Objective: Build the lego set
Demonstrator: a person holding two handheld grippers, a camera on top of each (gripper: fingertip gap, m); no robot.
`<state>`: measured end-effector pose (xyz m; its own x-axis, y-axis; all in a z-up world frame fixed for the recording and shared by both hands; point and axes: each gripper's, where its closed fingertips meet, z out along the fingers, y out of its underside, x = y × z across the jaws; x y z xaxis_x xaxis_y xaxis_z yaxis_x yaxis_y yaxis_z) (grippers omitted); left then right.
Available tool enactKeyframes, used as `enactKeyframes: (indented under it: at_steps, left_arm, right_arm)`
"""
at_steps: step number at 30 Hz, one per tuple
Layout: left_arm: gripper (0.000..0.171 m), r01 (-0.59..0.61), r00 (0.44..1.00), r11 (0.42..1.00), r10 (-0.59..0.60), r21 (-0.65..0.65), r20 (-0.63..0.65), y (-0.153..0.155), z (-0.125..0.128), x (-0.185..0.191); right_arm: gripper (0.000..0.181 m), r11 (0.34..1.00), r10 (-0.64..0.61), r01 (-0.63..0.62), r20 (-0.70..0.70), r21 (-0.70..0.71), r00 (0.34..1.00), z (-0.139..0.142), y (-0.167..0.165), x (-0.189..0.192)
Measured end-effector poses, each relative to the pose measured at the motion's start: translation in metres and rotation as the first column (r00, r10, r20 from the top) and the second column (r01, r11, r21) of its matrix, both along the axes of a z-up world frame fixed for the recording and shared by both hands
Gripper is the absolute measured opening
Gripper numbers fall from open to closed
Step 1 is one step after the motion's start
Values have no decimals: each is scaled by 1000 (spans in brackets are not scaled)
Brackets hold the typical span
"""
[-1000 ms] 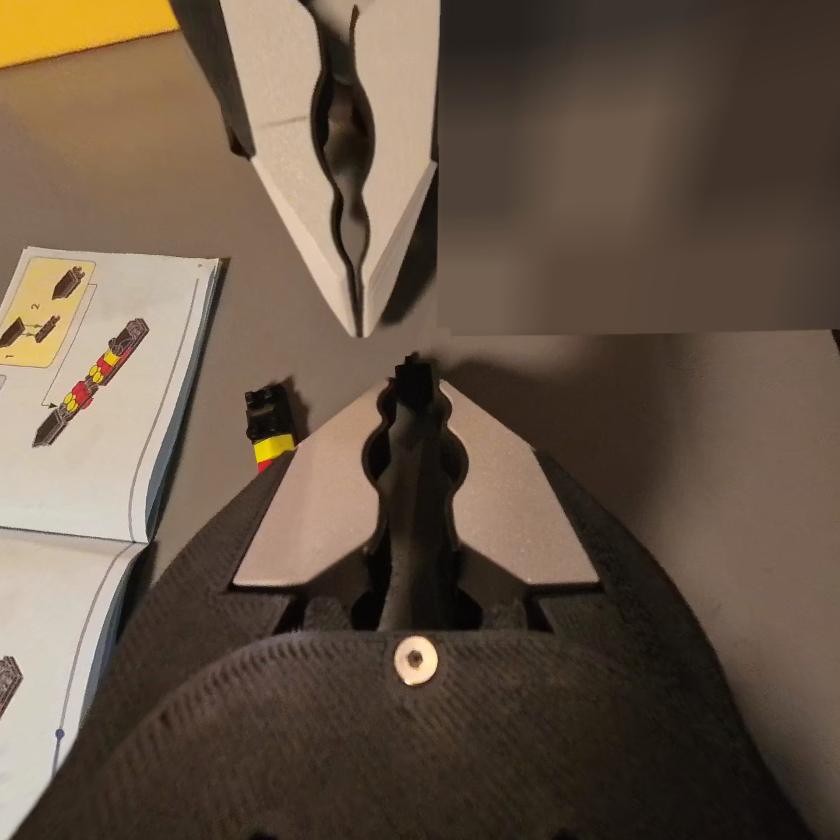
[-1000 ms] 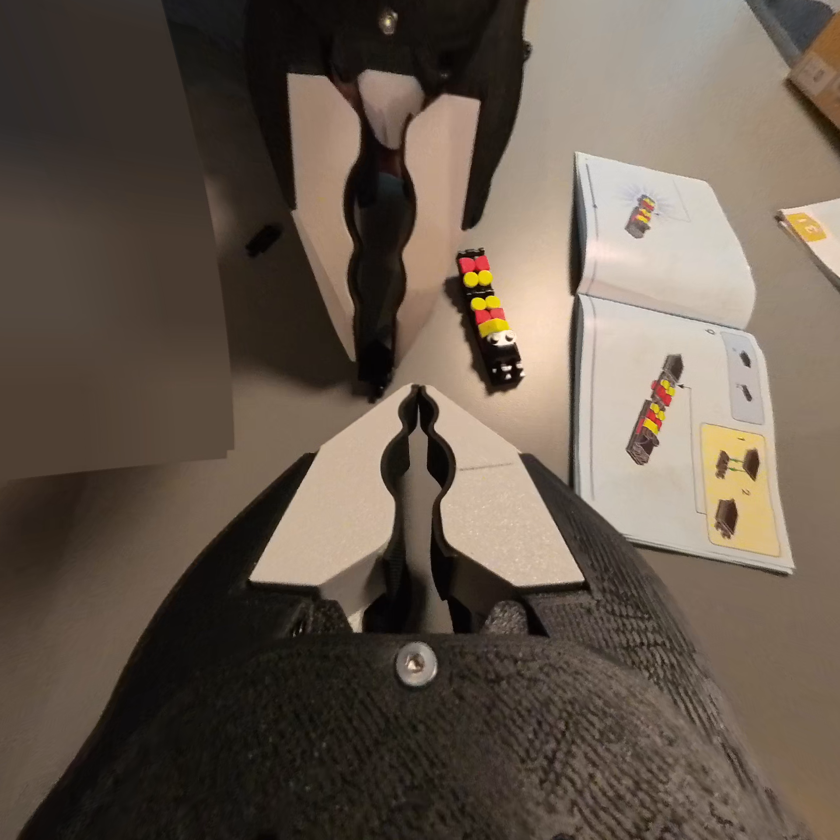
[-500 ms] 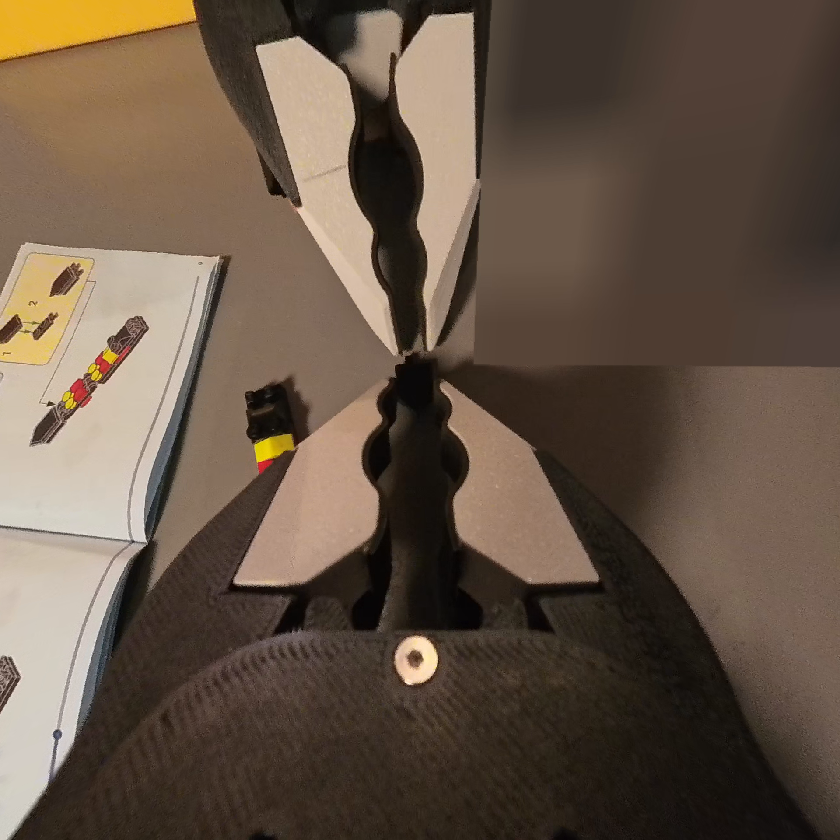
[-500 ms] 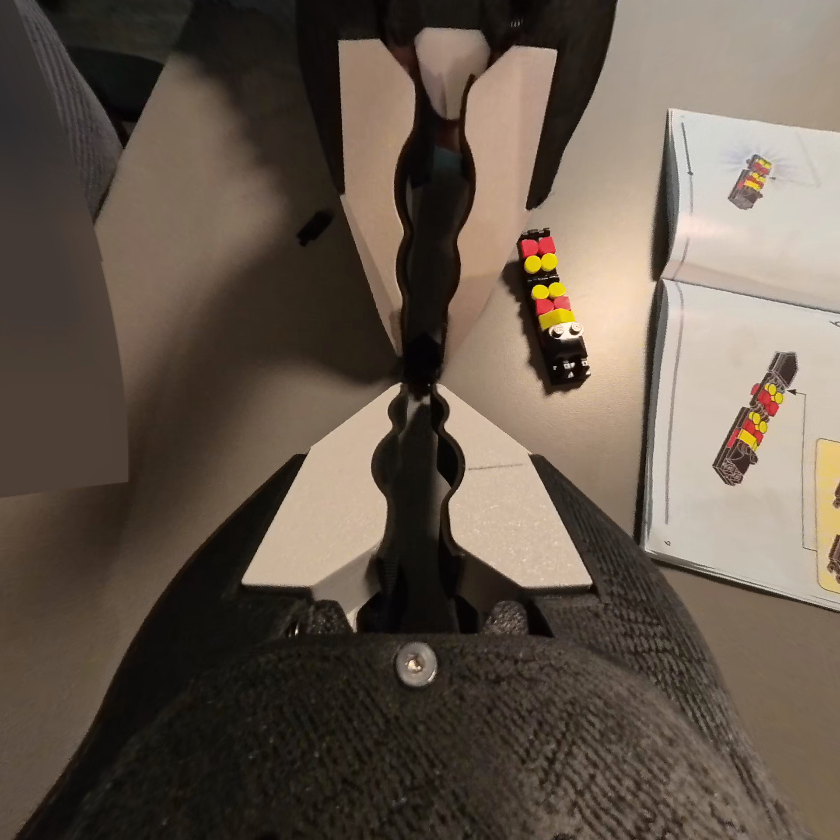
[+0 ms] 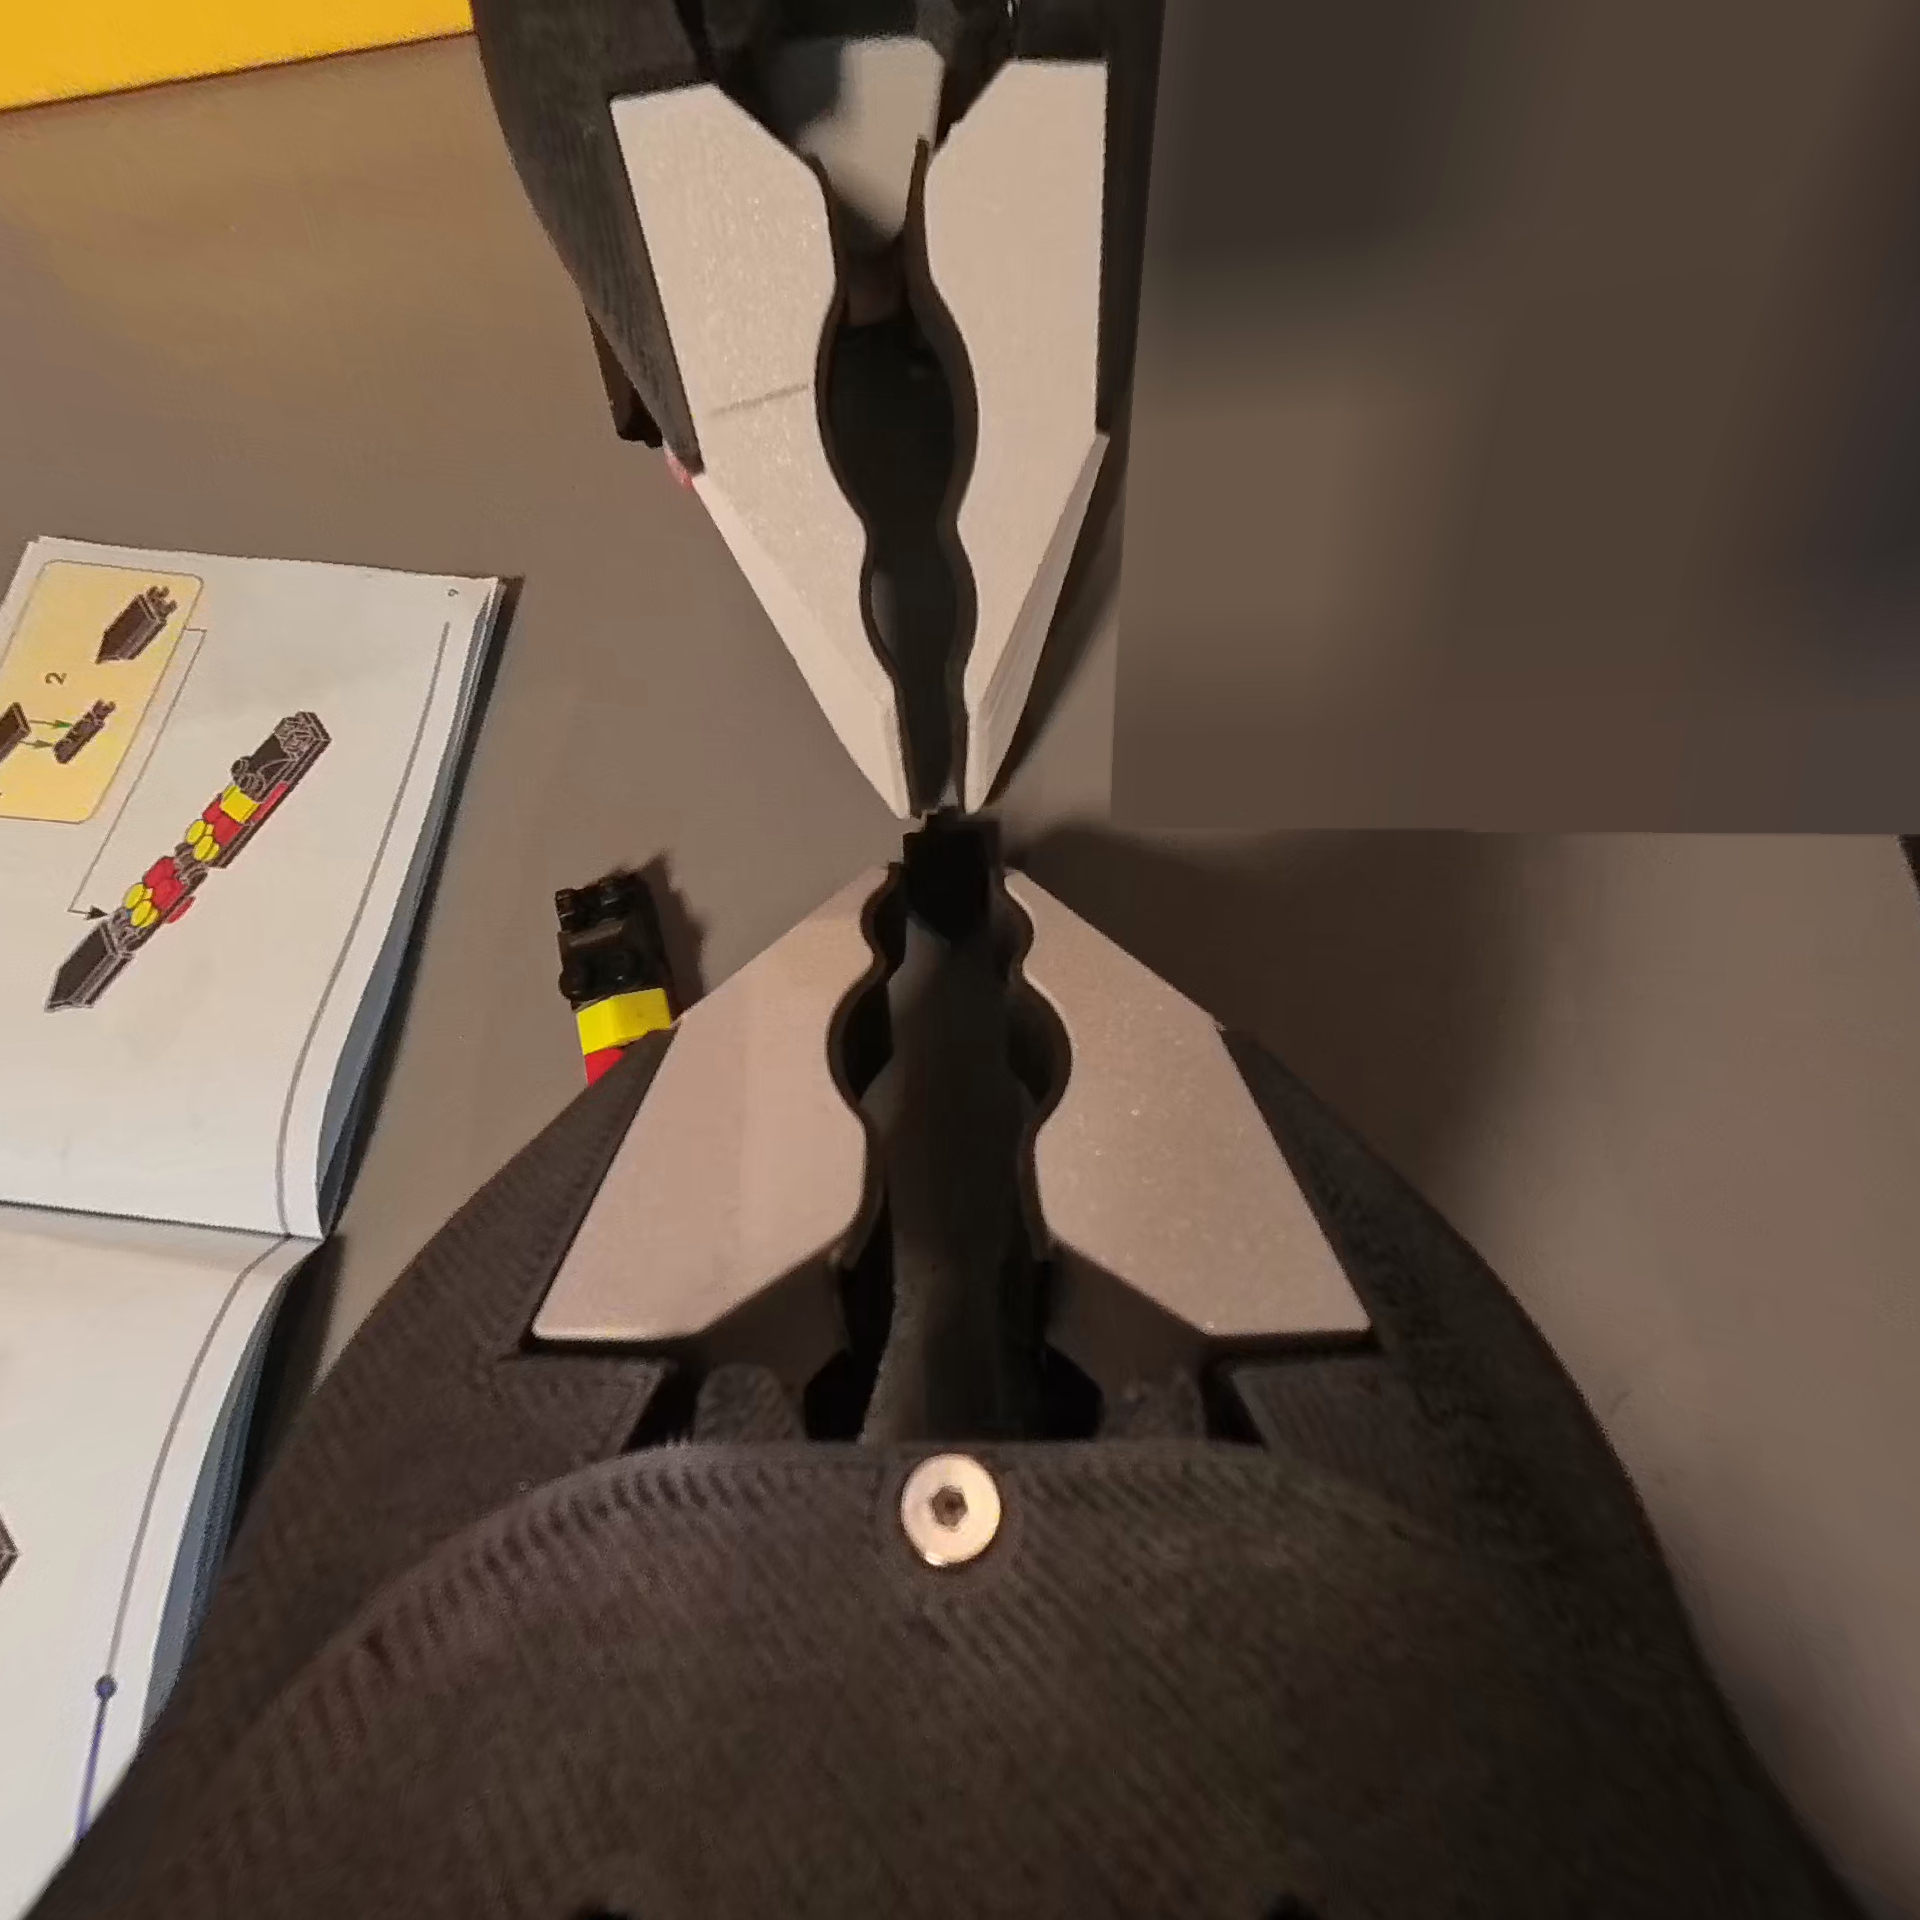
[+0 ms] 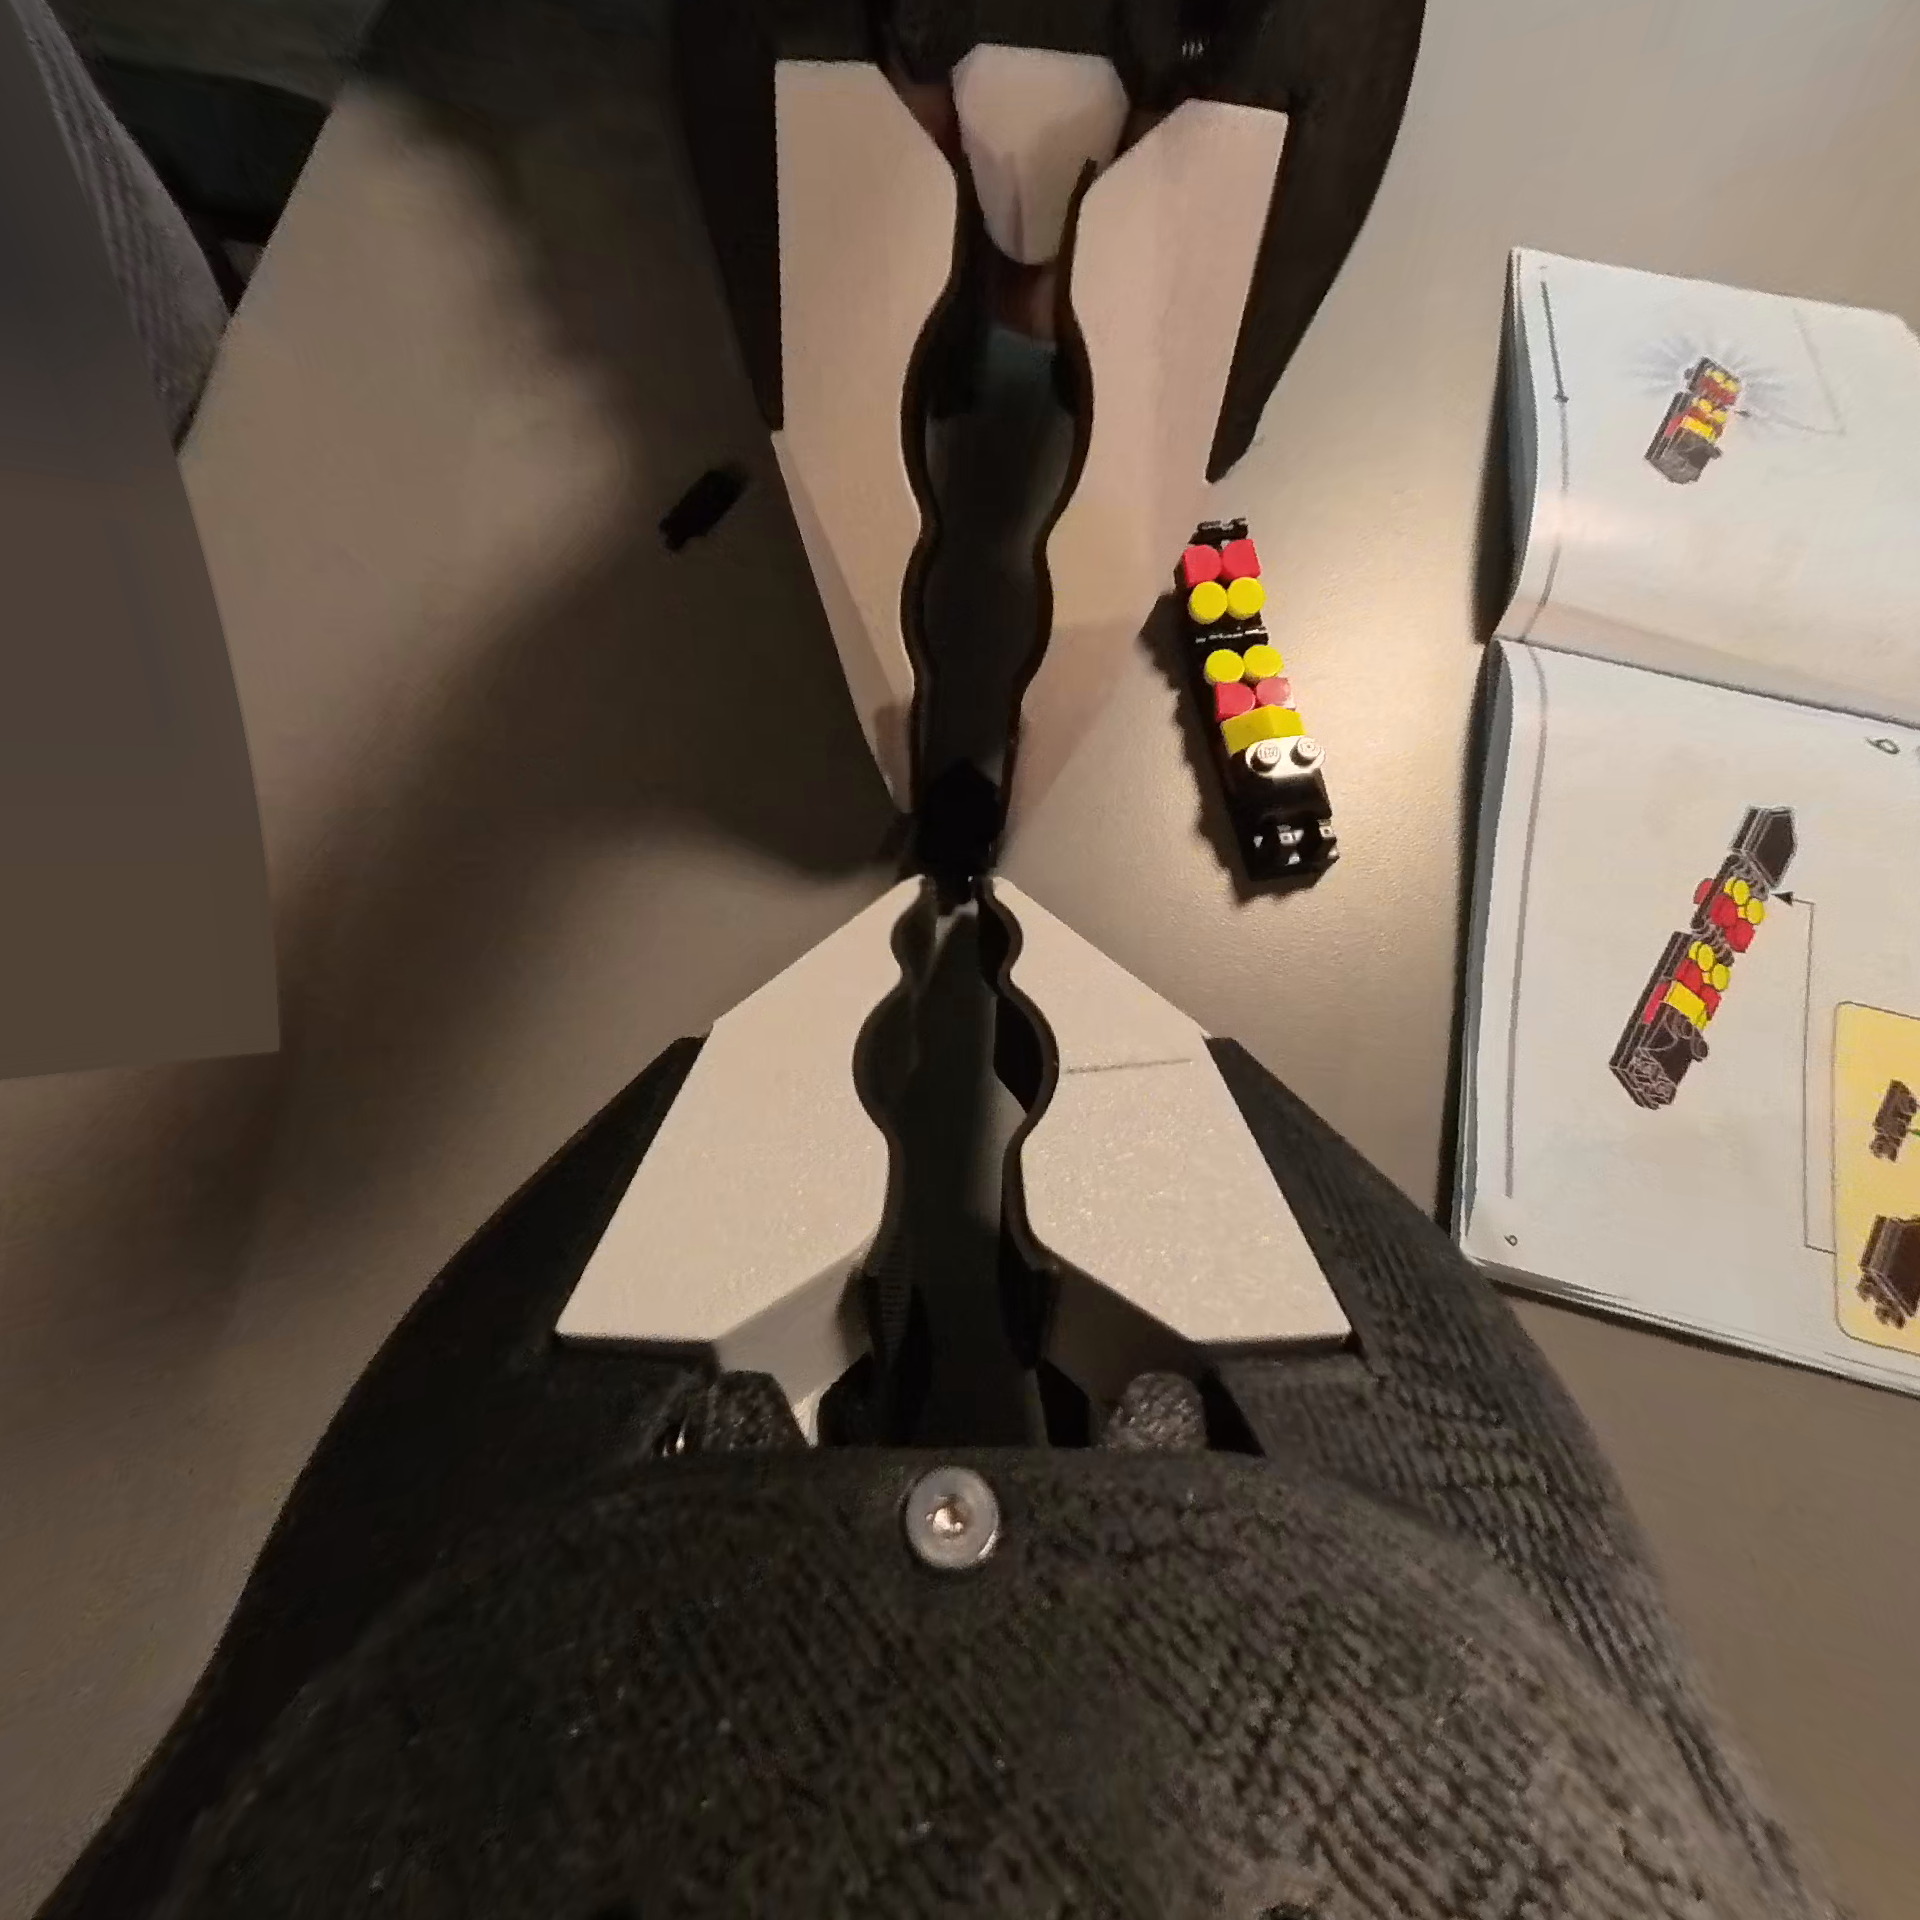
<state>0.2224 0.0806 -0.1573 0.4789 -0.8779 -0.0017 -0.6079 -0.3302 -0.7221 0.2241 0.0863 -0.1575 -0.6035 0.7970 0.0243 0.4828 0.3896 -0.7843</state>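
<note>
My left gripper point(image 5: 951, 883) is shut on a small black piece point(image 5: 951, 868) that sticks out past its tips. My right gripper point(image 5: 940, 816) comes in from opposite, tip to tip. In the right wrist view my right gripper point(image 6: 953, 891) has its jaws a narrow gap apart, right at the end of the black piece point(image 6: 956, 816), which the left gripper point(image 6: 956, 831) holds. I cannot tell whether the right tips pinch it. A long black build with red and yellow studs point(image 6: 1252, 707) lies on the table beside the grippers; its end shows in the left wrist view point(image 5: 613, 966).
An open instruction booklet point(image 6: 1683, 935) lies on the grey table past the build; it also shows in the left wrist view point(image 5: 208, 883). A small loose black piece point(image 6: 707, 509) lies on the table behind the left gripper. A yellow surface point(image 5: 208, 42) is at the far corner. My two grippers' fingertips are within a few centimetres of each other.
My right gripper has moved in until its tips meet the black piece, and its jaws have parted slightly from shut. The left gripper has kept its hold.
</note>
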Motion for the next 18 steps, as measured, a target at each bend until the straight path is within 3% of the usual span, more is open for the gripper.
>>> enactKeyframes:
  at_steps: [7,13,18]
  left_arm:
    - [15,1,1000,1000,-1,-19,23,-1,0,0]
    - [15,-14,989,985,39,-173,142,-7,9,-2]
    - [16,-39,997,981,51,-191,60,-8,-1,-16]
  right_arm:
    - [1,999,-14,16,40,-37,999,-2,-2,-2]
    - [0,951,-54,103,171,-293,984,6,-5,-3]
    - [0,875,-81,203,282,-440,956,9,1,-2]
